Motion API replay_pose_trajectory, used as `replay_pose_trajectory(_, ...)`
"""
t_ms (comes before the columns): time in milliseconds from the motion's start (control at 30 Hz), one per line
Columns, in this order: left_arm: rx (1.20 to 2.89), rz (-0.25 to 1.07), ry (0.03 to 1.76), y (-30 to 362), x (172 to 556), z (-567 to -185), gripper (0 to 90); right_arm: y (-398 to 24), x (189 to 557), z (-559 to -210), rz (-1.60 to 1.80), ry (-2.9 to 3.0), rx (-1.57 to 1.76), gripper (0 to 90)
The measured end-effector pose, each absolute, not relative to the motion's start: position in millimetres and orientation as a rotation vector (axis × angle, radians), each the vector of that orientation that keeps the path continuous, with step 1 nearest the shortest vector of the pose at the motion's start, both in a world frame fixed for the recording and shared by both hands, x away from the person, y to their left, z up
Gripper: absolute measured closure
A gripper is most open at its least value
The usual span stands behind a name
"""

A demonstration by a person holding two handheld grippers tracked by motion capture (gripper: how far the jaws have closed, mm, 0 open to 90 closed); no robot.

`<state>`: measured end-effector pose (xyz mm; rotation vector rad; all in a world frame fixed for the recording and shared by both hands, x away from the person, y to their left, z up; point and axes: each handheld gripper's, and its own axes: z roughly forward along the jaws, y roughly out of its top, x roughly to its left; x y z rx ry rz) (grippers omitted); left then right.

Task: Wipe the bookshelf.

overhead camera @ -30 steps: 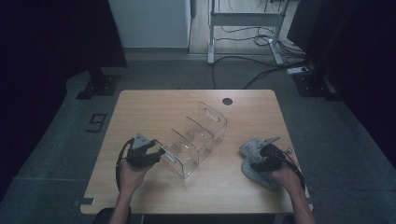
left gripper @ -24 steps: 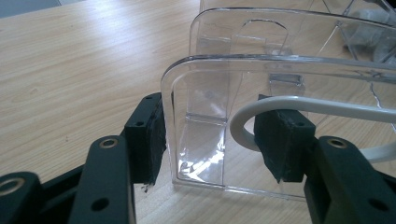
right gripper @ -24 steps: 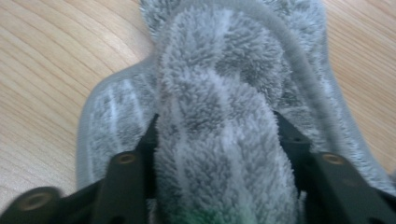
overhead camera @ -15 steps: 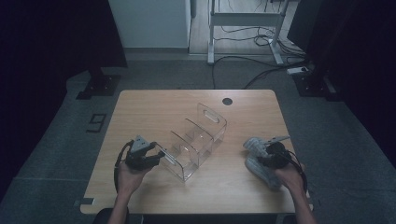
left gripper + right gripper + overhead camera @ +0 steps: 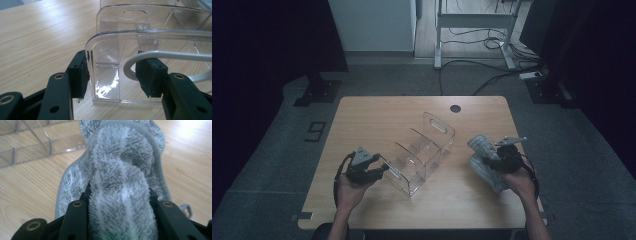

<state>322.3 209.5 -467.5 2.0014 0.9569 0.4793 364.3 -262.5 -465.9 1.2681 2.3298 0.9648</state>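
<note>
A: Right tool (image 5: 119, 195): jaws have just been closing and now pinch a thick fold of the grey fleecy cloth (image 5: 122, 165). Against a second ago, the cloth's gripped end has come up off the counter (image 5: 377, 115), the rest trailing below and ahead of the tool.

B: Left tool (image 5: 112, 72)?

A: Unmoved. Jaws part-closed, straddling the near end wall of the clear divided organizer (image 5: 150, 32); left pad touches the plastic, whether the right presses I cannot tell.

B: Meaning?

A: Grasp looks secured. Judged next: carry the cloth to the organizer, which sits to the right tool's left, braced.
</note>
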Motion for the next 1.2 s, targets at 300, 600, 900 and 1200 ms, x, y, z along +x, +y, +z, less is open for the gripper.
replay_pose_trajectory(300, 2.022, 0.452, 0.914, 212, 317, -467, 45.7, -246, 373, -457, 0.999, 2.323, 1.228, 59.4)
replay_pose_trajectory(600, 2.035, 0.435, 0.884, 214, 314, -467, 45.7, -228, 386, -458, 1.04, 2.324, 1.219, 59.0)
replay_pose_trajectory(900, 2.043, 0.427, 0.865, 214, 313, -467, 45.7, -203, 384, -461, 1.104, 2.391, 1.092, 59.6)
replay_pose_trajectory(1200, 2.04, 0.426, 0.868, 213, 313, -467, 45.7, -186, 379, -467, 1.049, 2.425, 1.008, 60.8)
